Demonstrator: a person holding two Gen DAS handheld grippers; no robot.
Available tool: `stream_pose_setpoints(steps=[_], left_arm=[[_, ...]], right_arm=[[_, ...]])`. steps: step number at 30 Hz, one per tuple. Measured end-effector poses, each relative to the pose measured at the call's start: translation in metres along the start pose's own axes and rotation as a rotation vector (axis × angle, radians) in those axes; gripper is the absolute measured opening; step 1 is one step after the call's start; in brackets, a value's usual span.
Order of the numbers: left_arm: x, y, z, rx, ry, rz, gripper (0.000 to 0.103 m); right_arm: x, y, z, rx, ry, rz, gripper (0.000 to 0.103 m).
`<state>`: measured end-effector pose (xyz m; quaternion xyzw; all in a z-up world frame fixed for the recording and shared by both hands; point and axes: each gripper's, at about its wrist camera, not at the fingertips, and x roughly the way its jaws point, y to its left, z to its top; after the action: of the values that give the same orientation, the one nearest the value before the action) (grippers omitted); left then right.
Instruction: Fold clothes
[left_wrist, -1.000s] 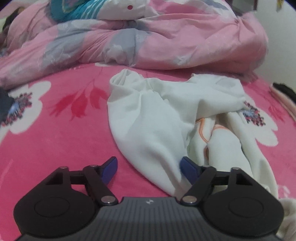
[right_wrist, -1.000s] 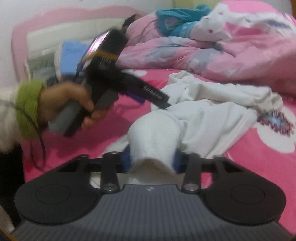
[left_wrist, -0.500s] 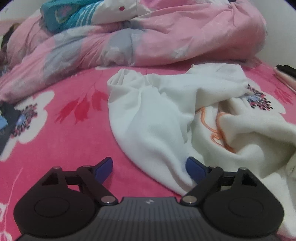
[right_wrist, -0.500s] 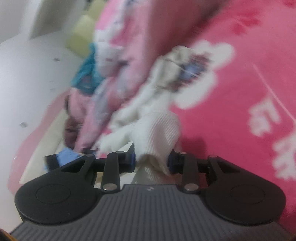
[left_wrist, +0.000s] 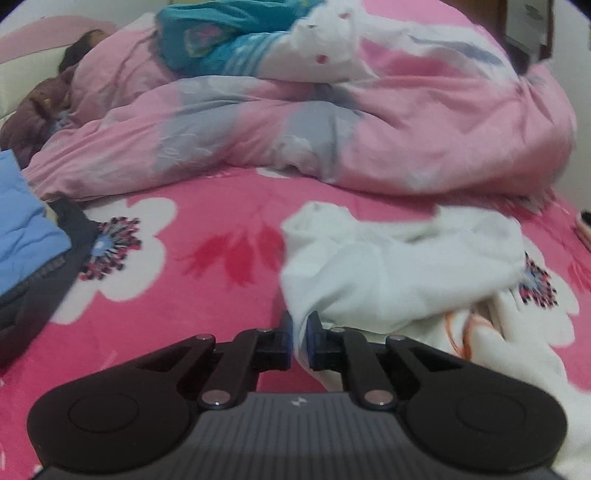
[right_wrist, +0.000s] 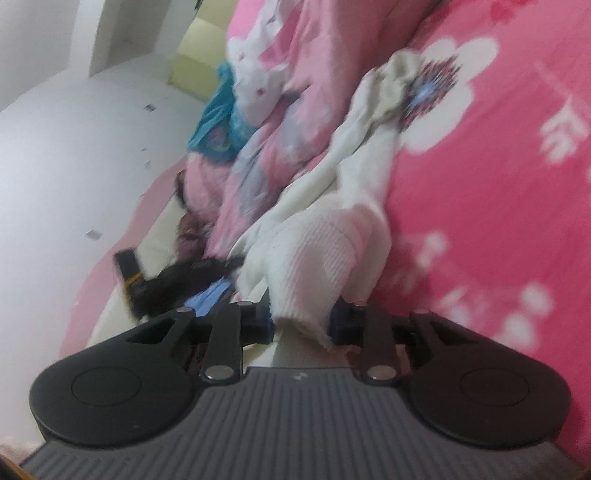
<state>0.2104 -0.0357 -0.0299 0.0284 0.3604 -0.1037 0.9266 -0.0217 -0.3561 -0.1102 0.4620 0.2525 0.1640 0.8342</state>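
Moved: the left gripper (left_wrist: 300, 332) was wide open half a second ago; its two blue tips have come together on the near edge of the white garment (left_wrist: 388, 273). The right-hand view has stayed tipped over sideways.
Left gripper: almost fully closed, with a thin fold of white cloth pinched between the two tips.
Right gripper (right_wrist: 301, 323): closed part way, squeezing one thick ribbed cuff (right_wrist: 317, 254) of the same white garment between its two tips.
White garment: one, crumpled, lying on the right half of the pink blanket (left_wrist: 207, 266). It has a thin orange line drawing (left_wrist: 463, 325) on its near right part. It reaches from both grippers back toward the quilt.
Pink blanket: one, spread over the bed, with big white flowers on it. Three flowers show in the left view: one on the left, two on the right.
Quilt (left_wrist: 332, 122): one, pale pink with grey patches, bunched up along the far side.
Teal cloth (left_wrist: 229, 33): one, on top of the quilt at the far left.
Blue garment (left_wrist: 22, 229): one, at the left edge, lying on something dark.
Dark brown thing (left_wrist: 33, 110): one, at the far left; too blurry to tell what it is.
Wall (right_wrist: 74, 147): white, on the left of the tipped right-hand view.
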Motion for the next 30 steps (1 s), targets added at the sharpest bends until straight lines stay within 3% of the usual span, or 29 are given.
stream_pose_setpoints(steps=[3,8,12,17,21,23,25,30], left_arm=[[0.003,0.009,0.008,0.007,-0.014,0.025,0.009],[0.028,0.004,0.003,0.083,-0.038,0.099,0.009],[0.051,-0.003,-0.004,0.151,-0.056,0.164,0.009],[0.060,0.006,0.001,0.093,-0.081,0.167,0.010],[0.074,0.013,-0.008,0.083,0.035,0.132,0.021],[0.062,0.020,-0.012,0.065,0.014,0.106,0.030],[0.048,0.030,-0.016,0.047,-0.016,0.085,0.049],[0.017,0.048,-0.022,0.020,-0.089,0.025,0.053]], right_arm=[[0.005,0.006,-0.017,0.010,0.062,0.049,0.019],[0.022,0.001,-0.034,-0.017,0.142,0.015,0.018],[0.024,0.002,-0.036,-0.026,0.171,0.045,0.019],[0.020,0.018,-0.043,-0.144,0.187,0.031,0.021],[0.018,0.033,-0.044,-0.244,0.204,-0.071,0.031],[0.006,0.046,-0.043,-0.323,0.179,-0.142,0.038],[-0.008,0.059,-0.042,-0.408,0.146,-0.212,0.047],[-0.031,0.089,-0.015,-0.517,0.072,-0.284,0.059]])
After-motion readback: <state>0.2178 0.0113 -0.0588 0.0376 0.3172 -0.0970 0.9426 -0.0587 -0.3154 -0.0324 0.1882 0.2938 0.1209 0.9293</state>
